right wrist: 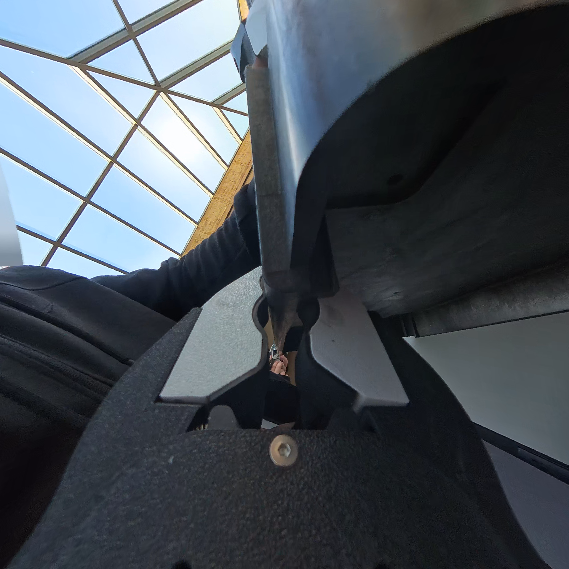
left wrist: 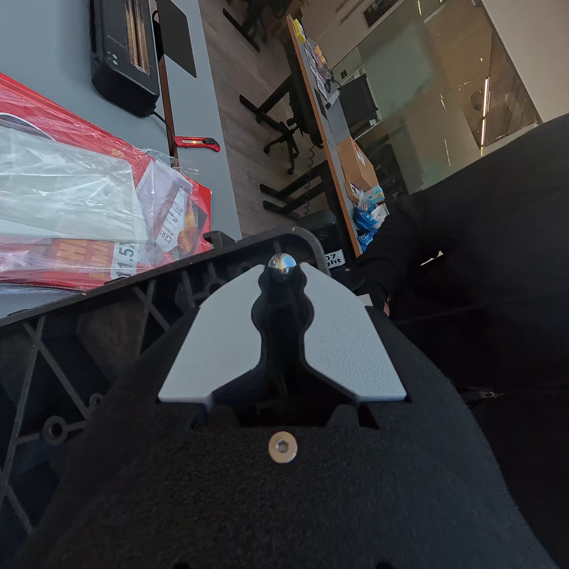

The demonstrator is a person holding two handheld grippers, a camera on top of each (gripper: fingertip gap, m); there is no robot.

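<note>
My left gripper [left wrist: 281, 272] is shut on a thin dark stem topped by a shiny chrome ball [left wrist: 282, 264] that sticks out between the grey fingertips [left wrist: 234, 332]. It sits over a black ribbed plastic panel [left wrist: 92, 326] that lies tilted on the grey table [left wrist: 46, 46]. My right gripper [right wrist: 295, 297] points up at a glass roof [right wrist: 92, 138]. It is shut on the narrow lower end of a large dark grey curved part [right wrist: 400, 123] with a rough grey-brown edge strip [right wrist: 268, 169]. A person's black sleeve [right wrist: 200, 271] is just behind it.
A red shrink-wrapped package [left wrist: 77, 138] lies on the table left of the panel. A black appliance with a slot [left wrist: 123, 55] and a red box cutter [left wrist: 197, 143] lie beyond it. An office chair [left wrist: 283, 135], another desk with a cardboard box [left wrist: 354, 160] and a black-clothed arm [left wrist: 462, 246] are to the right. The gap from one gripper's tips to the other's is roughly 11 cm. The black ribbed plastic panel [left wrist: 92, 326] is about 15 cm from my left fingertips.
</note>
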